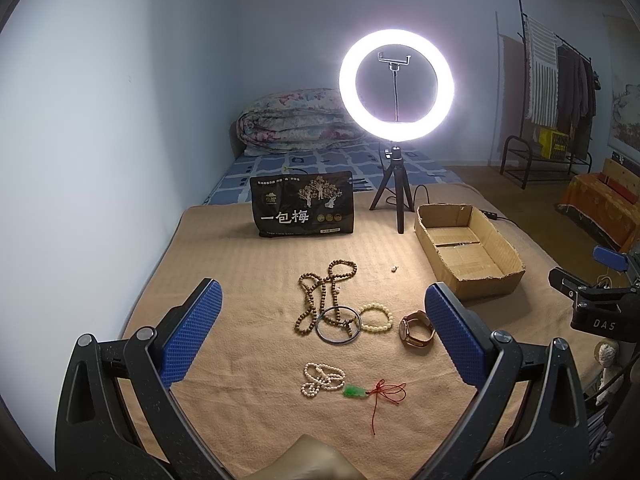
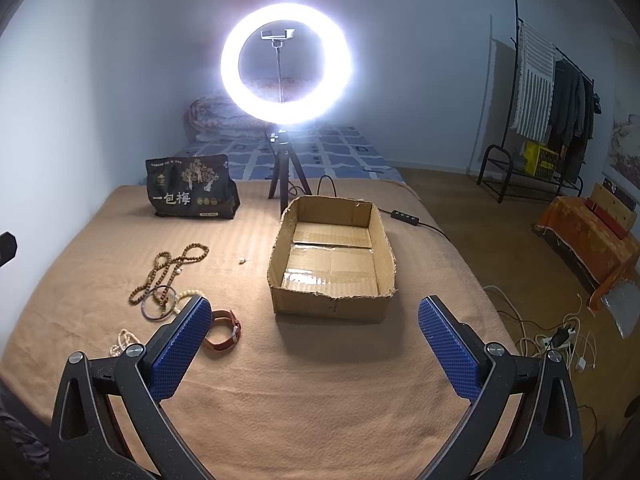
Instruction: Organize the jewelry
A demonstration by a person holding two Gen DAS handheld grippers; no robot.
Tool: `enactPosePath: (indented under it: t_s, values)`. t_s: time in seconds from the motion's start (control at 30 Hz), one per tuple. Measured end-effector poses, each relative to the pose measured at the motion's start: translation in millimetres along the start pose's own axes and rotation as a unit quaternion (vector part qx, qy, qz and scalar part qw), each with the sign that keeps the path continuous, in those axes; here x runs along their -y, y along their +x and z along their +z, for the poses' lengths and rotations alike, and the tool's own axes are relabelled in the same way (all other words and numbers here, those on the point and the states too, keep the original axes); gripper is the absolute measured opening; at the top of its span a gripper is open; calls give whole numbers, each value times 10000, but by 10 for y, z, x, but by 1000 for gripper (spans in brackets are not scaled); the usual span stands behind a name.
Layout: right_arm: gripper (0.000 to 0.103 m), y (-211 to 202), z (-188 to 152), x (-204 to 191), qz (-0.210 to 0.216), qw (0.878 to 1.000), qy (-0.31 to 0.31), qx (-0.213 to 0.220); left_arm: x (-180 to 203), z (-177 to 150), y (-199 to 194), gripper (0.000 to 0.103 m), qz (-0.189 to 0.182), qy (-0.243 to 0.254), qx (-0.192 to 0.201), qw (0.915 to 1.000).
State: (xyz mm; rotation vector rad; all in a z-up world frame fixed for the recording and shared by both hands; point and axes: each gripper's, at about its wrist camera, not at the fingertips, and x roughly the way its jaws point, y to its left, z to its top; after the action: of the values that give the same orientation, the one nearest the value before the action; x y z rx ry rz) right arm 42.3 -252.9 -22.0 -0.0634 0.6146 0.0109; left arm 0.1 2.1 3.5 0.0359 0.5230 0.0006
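Left gripper (image 1: 320, 336) and right gripper (image 2: 316, 344) both hung wide open, empty. Jewelry lay loose on the blanket (image 1: 240, 280), cardboard box (image 2: 332, 308) empty at right. Risk: brown beads (image 1: 320, 296) overlapped the bangle (image 1: 338, 326), so 1 pinch could drag both.

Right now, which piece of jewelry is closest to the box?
The watch, with its brown strap. It lies at the right end of the jewelry cluster, on the side toward the box; the bead strands and bangle sit further left.
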Motion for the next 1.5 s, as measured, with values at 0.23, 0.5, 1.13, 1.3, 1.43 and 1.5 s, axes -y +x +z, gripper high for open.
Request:
enactPosePath:
  t_s: [0.23, 0.5, 1.13, 1.3, 1.43, 1.5]
  values:
    - [103, 1, -6, -1, -2, 10000, 3, -3, 2, -4, 0, 103, -1, 5, 4, 10000]
    - [103, 0, -9, -2, 6, 10000, 0, -10, -16, 33, -10, 103, 2, 14, 10, 10000]
    - [103, -17, -25, -8, 35, 10000, -8, -27, -11, 25, -11, 103, 3, 12, 15, 10000]
    - [103, -9, -22, 0, 50, 10000, -3, -44, -10, 26, -11, 103, 8, 15, 9, 10000]
    - [103, 9, -28, -1, 39, 10000, 14, -78, -26, 21, 30, 103, 4, 7, -29, 10000]
    - [103, 27, -18, 0, 34, 9999, 42, -109, -59, 17, 41, 103, 28, -4, -45, 10000]
